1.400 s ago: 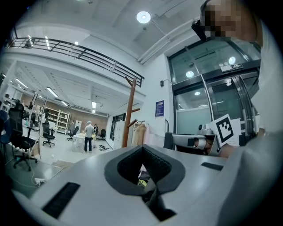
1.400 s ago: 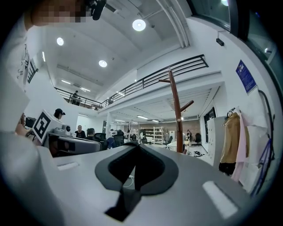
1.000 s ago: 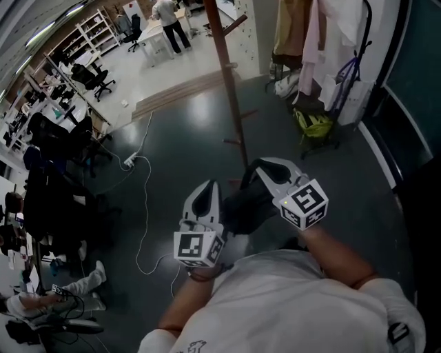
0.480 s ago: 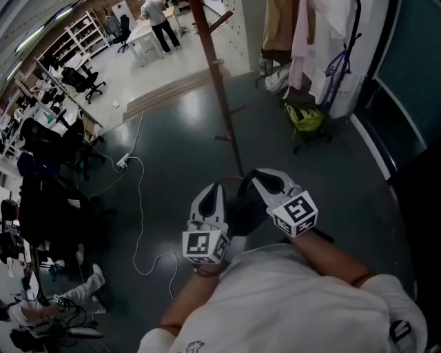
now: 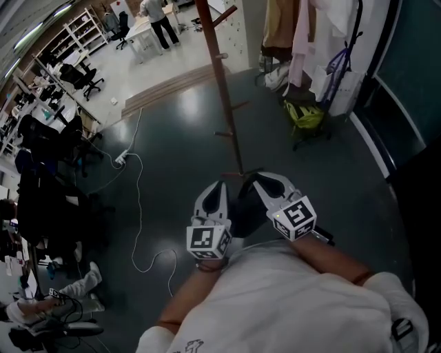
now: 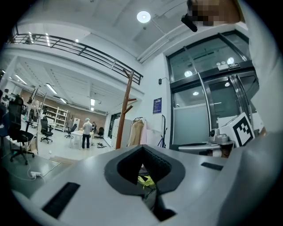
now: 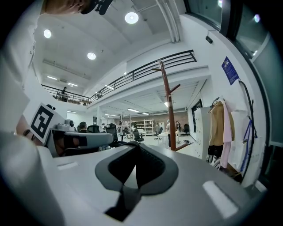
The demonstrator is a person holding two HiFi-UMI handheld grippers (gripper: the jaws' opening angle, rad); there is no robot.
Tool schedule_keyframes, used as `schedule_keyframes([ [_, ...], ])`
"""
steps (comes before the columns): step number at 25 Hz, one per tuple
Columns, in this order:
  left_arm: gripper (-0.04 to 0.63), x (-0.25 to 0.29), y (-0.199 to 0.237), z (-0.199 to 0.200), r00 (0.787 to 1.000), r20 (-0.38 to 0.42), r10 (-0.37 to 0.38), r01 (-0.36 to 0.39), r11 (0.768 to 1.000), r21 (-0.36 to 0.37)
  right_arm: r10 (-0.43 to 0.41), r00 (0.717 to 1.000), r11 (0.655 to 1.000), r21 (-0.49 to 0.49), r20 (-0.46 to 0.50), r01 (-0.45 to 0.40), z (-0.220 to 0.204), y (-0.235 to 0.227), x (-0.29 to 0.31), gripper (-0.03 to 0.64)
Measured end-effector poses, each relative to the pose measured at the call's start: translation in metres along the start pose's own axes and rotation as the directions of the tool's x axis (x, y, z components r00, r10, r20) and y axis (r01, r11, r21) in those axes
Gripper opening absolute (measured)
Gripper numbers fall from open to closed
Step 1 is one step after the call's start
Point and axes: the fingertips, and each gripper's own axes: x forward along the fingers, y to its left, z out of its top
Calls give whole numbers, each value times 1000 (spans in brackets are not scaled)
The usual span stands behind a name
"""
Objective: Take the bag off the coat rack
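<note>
A brown wooden coat rack (image 5: 222, 83) stands on the dark floor just ahead; its pegs look bare in the head view and in the right gripper view (image 7: 170, 103). No bag shows on it. My left gripper (image 5: 218, 187) and right gripper (image 5: 260, 178) are held side by side close to my body, tips toward the rack's foot. Both are shut with nothing between the pads (image 6: 142, 150) (image 7: 137, 148). A dark shape (image 5: 242, 210) lies between them; I cannot tell what it is. A yellow-green bag (image 5: 303, 114) sits low at the right.
A clothes rail with hanging garments (image 5: 296, 34) and a white bag with purple straps (image 5: 339, 79) stands at the right by glass doors. A white cable (image 5: 141, 207) trails over the floor at the left. Desks, office chairs (image 5: 76, 76) and a person (image 5: 155, 17) are farther back.
Both grippers have drawn a little closer to my body and to each other. The coat rack has shifted slightly left in the head view. Both stay shut.
</note>
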Motion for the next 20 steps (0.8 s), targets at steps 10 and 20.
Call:
schedule_keyframes([
  [10,2,2,6,3,1000,10,-15,16,1000,-16,-3,1000,1000,-4,-8,3,1,4,5,21],
  [20,2,1,-1,-1,999,-4,-45,45,998,-32,-36,999,999,19,-4,36,3,-5,-1,21],
])
